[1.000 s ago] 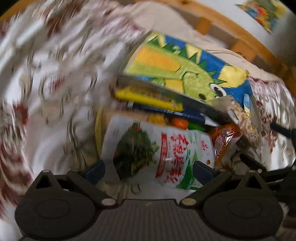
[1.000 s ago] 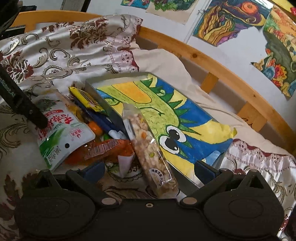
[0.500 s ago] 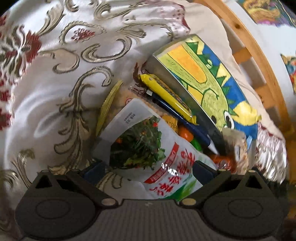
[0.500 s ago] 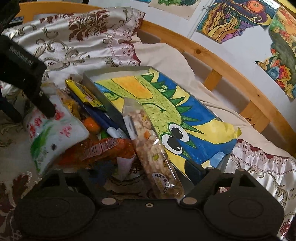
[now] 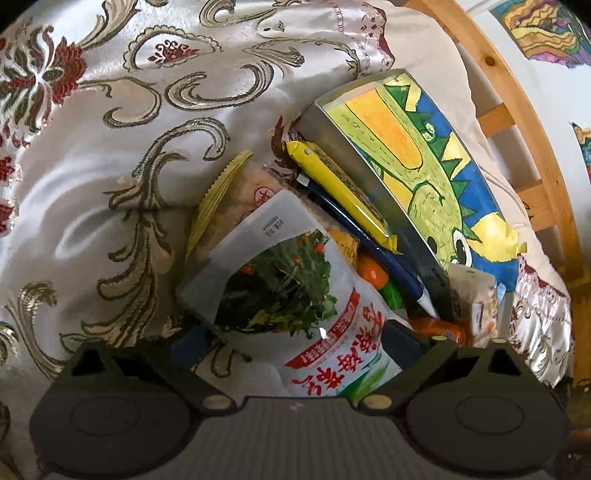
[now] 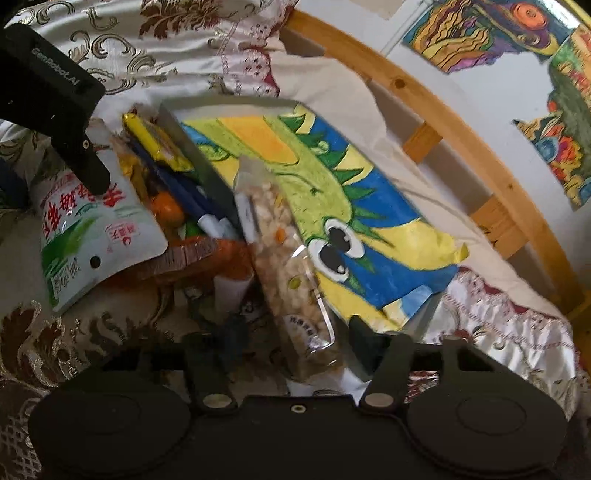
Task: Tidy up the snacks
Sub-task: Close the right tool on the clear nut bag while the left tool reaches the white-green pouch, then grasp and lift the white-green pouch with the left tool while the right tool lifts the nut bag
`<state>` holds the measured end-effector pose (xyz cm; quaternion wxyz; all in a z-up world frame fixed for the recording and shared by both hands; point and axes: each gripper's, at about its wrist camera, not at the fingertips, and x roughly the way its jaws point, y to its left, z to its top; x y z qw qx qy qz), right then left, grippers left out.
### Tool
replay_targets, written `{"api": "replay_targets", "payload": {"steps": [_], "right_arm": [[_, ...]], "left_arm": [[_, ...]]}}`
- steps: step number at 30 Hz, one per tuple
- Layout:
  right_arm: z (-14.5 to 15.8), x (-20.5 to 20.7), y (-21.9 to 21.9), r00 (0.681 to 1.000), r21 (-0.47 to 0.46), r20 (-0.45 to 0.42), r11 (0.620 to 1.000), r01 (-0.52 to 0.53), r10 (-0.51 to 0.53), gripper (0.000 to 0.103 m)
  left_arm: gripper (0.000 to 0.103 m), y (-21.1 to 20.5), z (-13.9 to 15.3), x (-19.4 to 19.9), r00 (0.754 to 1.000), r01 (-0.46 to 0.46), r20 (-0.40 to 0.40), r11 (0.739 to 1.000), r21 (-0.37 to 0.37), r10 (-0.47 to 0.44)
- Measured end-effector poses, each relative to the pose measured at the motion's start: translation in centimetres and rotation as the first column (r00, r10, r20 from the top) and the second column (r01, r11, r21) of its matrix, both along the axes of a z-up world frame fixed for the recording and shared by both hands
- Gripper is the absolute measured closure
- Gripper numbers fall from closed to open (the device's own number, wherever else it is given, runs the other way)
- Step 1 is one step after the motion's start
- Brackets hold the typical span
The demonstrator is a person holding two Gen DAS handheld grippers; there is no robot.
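A pile of snack packets lies on a patterned bedspread beside a box [image 5: 417,173] with a green dinosaur drawing on its lid. My left gripper [image 5: 291,341] is open, its fingers either side of a white and green packet with red lettering [image 5: 295,295]. In the right wrist view my right gripper [image 6: 295,343] has its jaws narrowed around the lower end of a clear packet of mixed nuts [image 6: 291,266], and the same white and green packet [image 6: 88,229] lies under the left gripper's finger. A yellow bar [image 5: 340,192], a blue pen-like item [image 5: 373,243] and an orange packet [image 6: 207,258] lie between.
The bedspread [image 5: 110,147] spreads to the left. A wooden bed rail [image 6: 443,122] curves behind the box. Colourful drawings [image 6: 480,33] hang on the wall behind.
My left gripper has steadied and closed in over the white and green packet. My right gripper has moved onto the nut packet and its jaws have narrowed around it.
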<state>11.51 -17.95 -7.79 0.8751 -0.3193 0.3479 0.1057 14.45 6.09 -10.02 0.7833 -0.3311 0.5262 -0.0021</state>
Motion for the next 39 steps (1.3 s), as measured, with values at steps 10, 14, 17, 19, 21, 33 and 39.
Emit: {"api": "replay_targets", "payload": {"steps": [10,14,17,19,21,33,39], "right_arm": [[0.5,-0.7,0.6,0.999,-0.03,0.031,0.999,-0.013,0.014,0.067],[1.6,-1.9,0.8,1.0,-0.019,0.024,1.0,-0.015,0.016,0.069],[2.7,-2.7,0.2,0.999,0.049,-0.024,0.999,0.023,-0.022,0.07],[3.0,-2.9,-0.2,0.998,0.084,-0.049,0.995,0.051,-0.047,0.07],[3.1,-2.8,-0.6,0.995,0.116,-0.073,0.99,0.082,-0.074,0.07],[1.4,-1.8,-0.6,0.985,0.171,-0.137,0.977,0.128,-0.105,0.063],[0.6,-0.6,-0.5,0.989,0.196,-0.121,0.974,0.109,-0.086,0.058]], "left_arm": [[0.027,0.2,0.6,-0.7,0.999,0.026,0.031,0.997,-0.07,-0.024],[0.03,-0.1,0.9,-0.9,0.998,0.045,0.051,0.995,-0.084,-0.041],[0.014,-0.2,0.9,-0.6,0.998,0.053,0.049,0.993,-0.102,-0.048],[0.011,-0.2,0.8,-0.4,0.998,0.043,0.045,0.993,-0.109,-0.038],[0.007,-0.3,0.6,0.0,0.999,0.032,0.038,0.993,-0.114,-0.028],[0.021,-1.2,0.1,0.4,1.0,0.007,-0.002,0.999,-0.033,-0.007],[0.03,-0.6,0.3,-0.7,1.0,-0.006,0.008,0.999,-0.049,0.006]]}}
